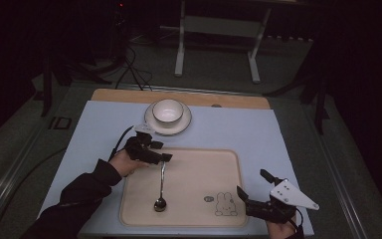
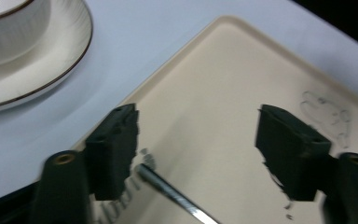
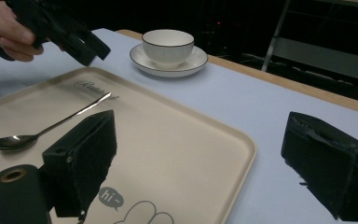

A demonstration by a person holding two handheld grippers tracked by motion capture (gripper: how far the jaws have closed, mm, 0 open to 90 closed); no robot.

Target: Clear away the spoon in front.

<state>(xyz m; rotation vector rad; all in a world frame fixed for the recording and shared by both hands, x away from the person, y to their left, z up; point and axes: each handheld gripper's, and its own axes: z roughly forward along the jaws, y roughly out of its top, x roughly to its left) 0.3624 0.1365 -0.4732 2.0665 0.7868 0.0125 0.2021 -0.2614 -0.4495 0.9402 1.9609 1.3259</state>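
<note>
Nearest to the camera we see our right gripper at the low right corner of the beige tray, which lies on the pale blue table cover. On this tray lies one metal spoon, flat, with its bowl toward us and its handle pointing away from us; a small rabbit drawing is printed near the tray's right corner. Behind the tray stands a white cup on its saucer, well apart from the spoon; we cannot tell if anything is inside the cup. Our left gripper hovers just above the far end of the spoon handle. In the left gripper view its jaws stand wide apart, the handle tip shows close under the left pad, and nothing is pressed between the pads, so the spoon is free. Our right gripper has its jaws wide open too; in the right gripper view only tray and table cover show between them, and they touch nothing.
</note>
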